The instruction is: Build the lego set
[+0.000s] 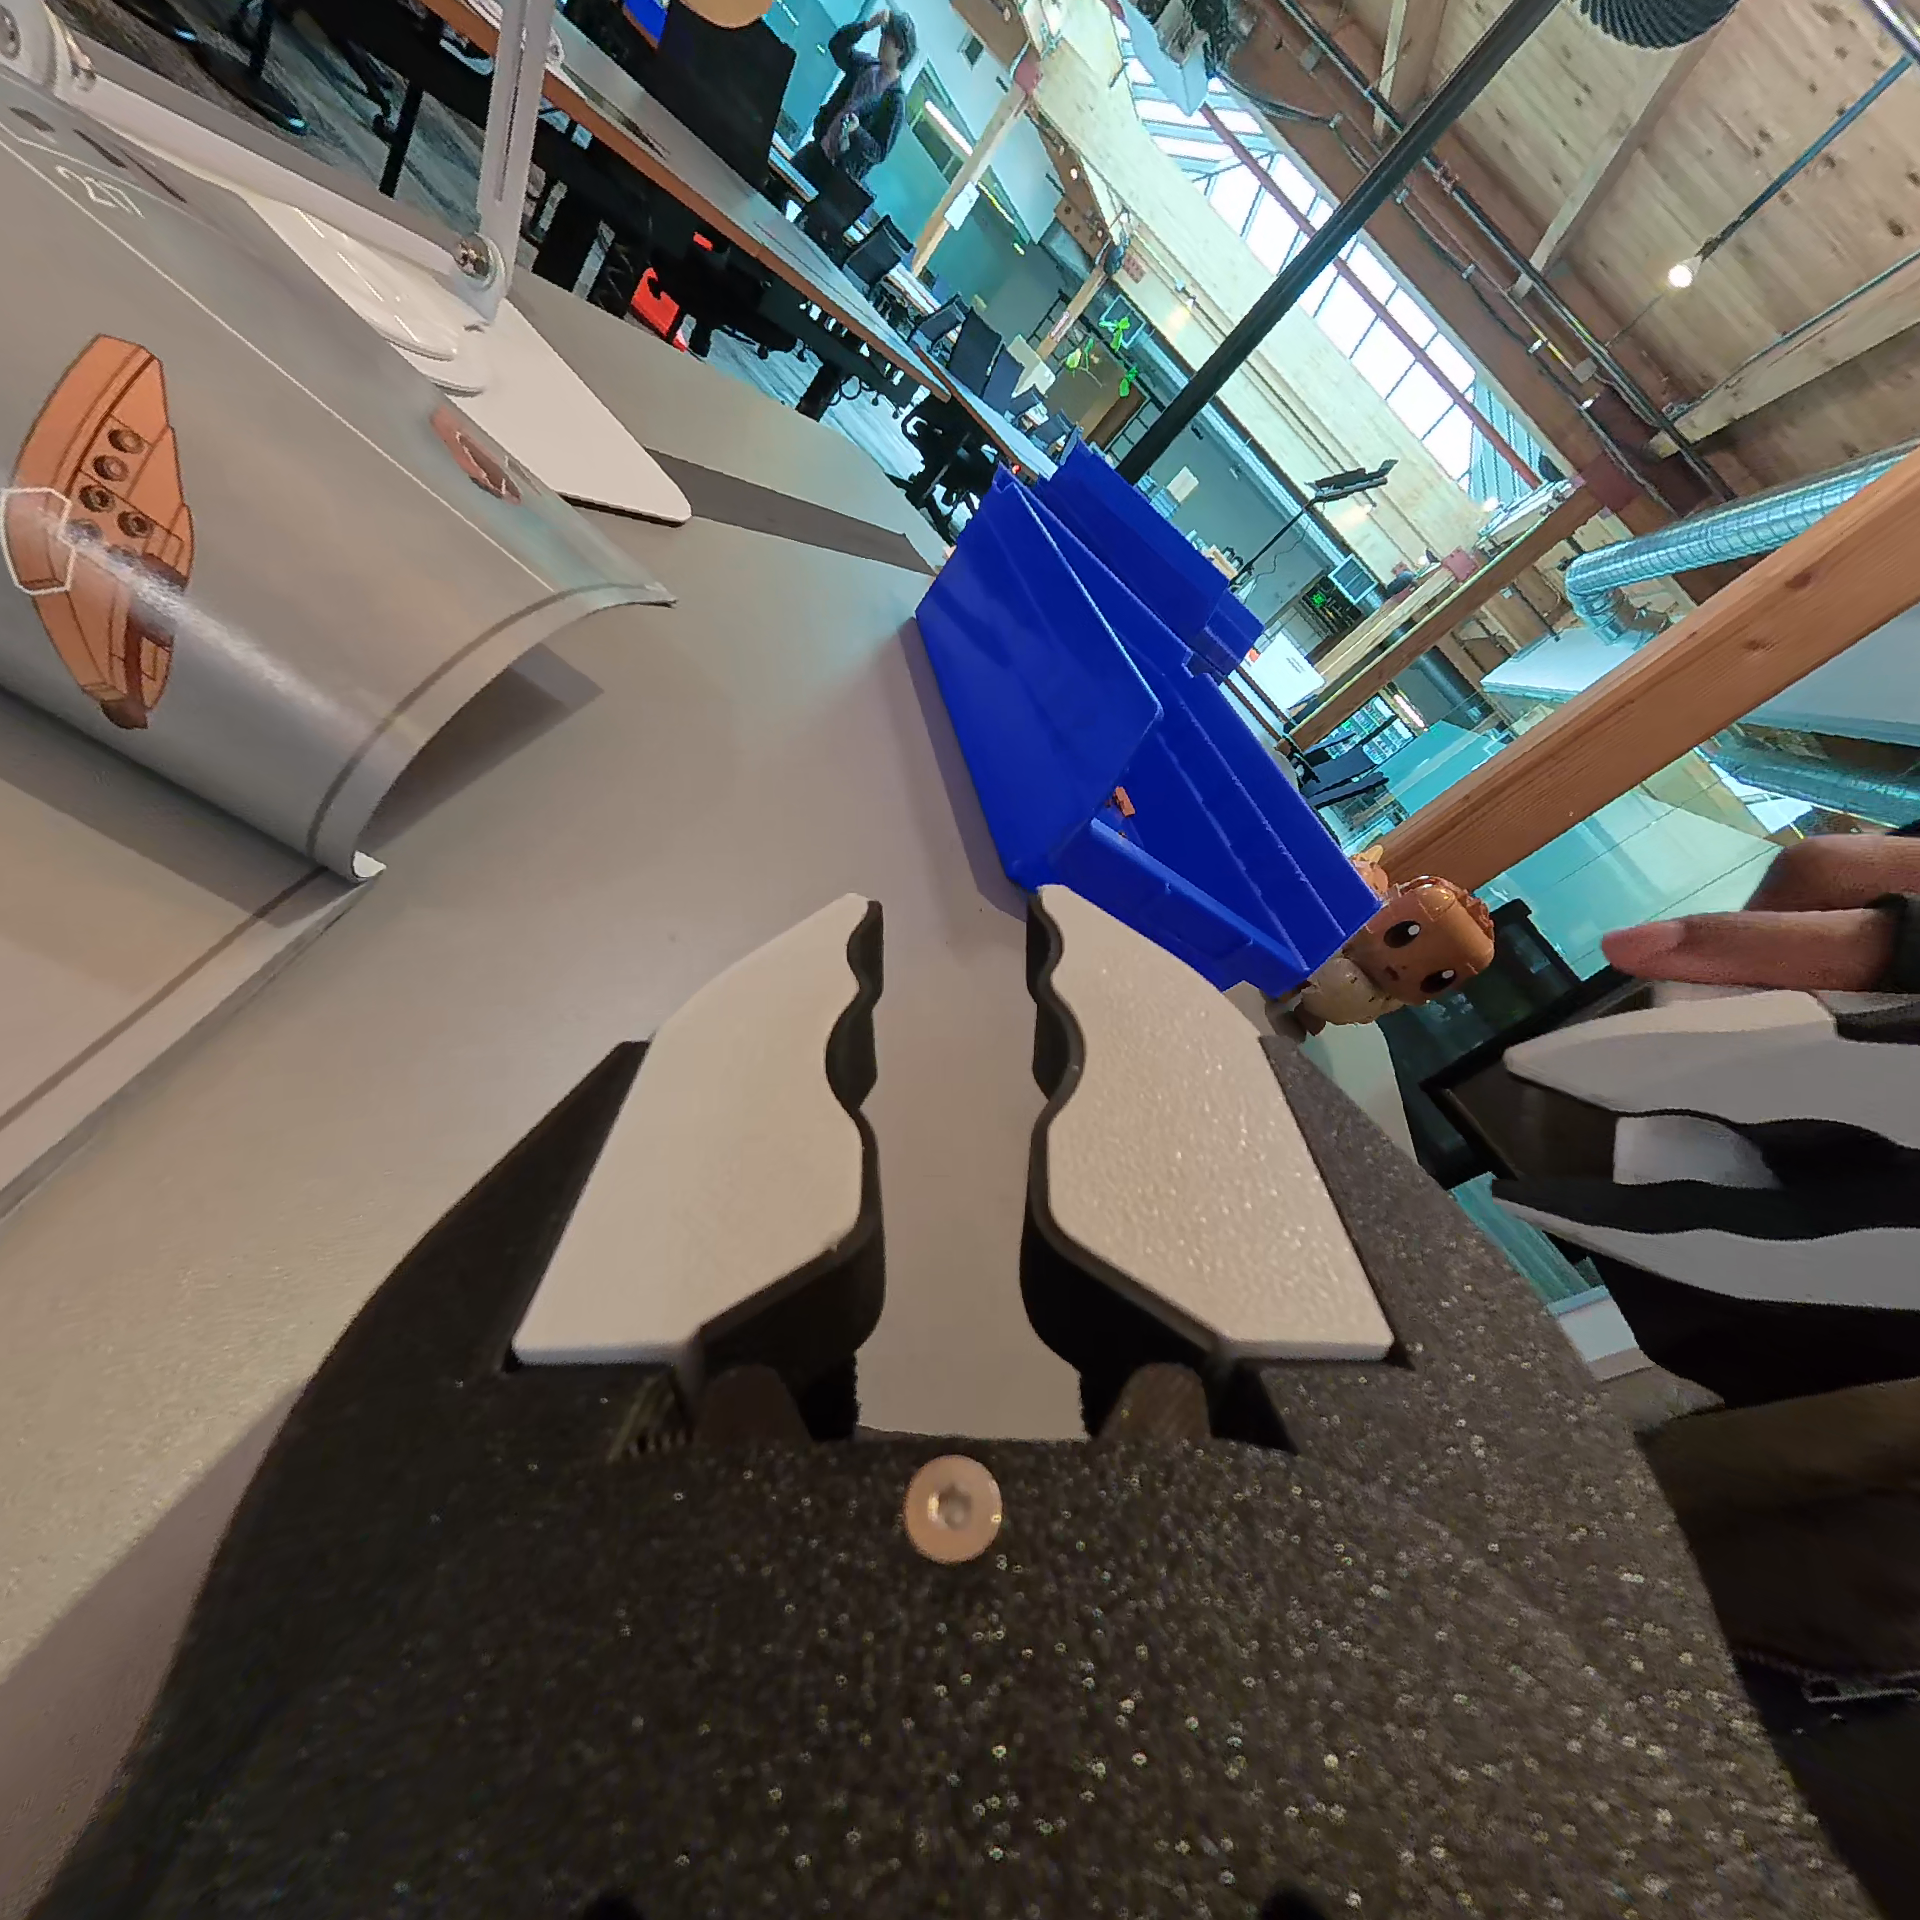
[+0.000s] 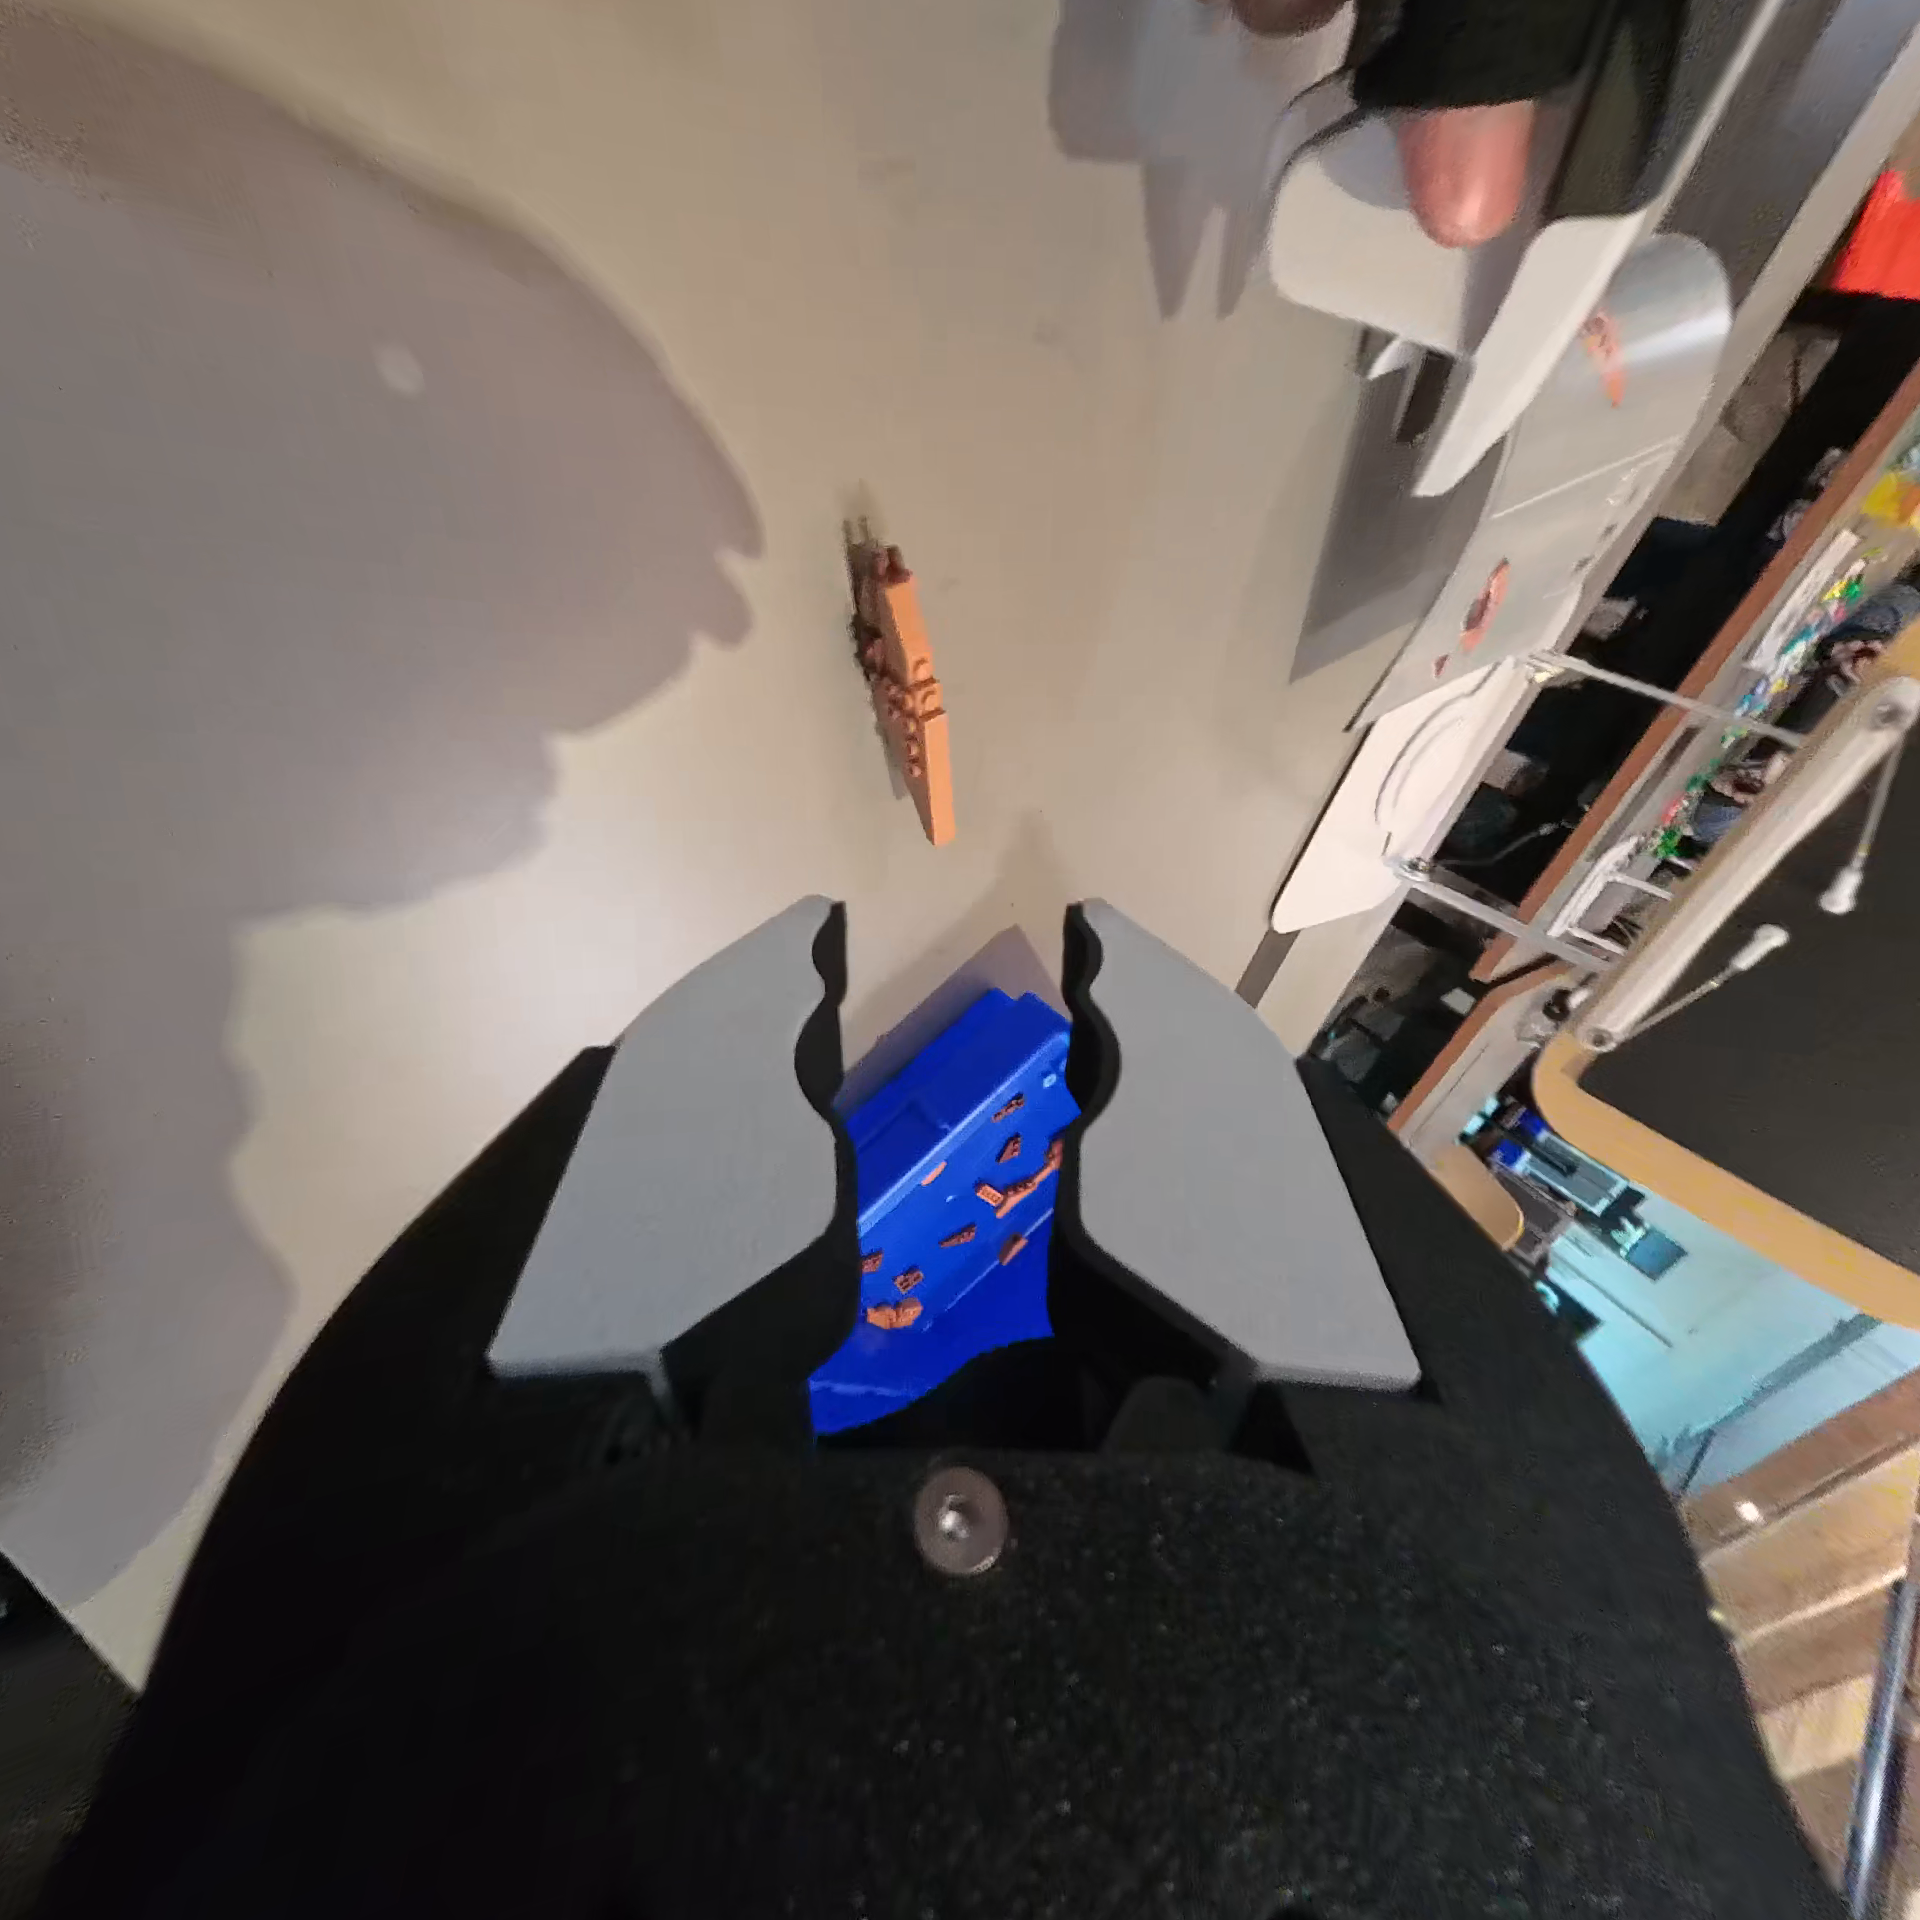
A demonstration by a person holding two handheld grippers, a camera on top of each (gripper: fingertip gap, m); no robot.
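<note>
Both sets of jaws stand apart with nothing between them. Left gripper hovers low over the grey table, pointing toward the blue bin; likely parked while the other hand works. Right gripper hangs above the same bin, where small orange-brown bricks lie loose, probably lined up to pick one. Half-built tan model rests on the table beyond the bin, well apart from both grippers. Instruction booklet lies open at left, page curling up. Small toy figure stands beside the bin.
</note>
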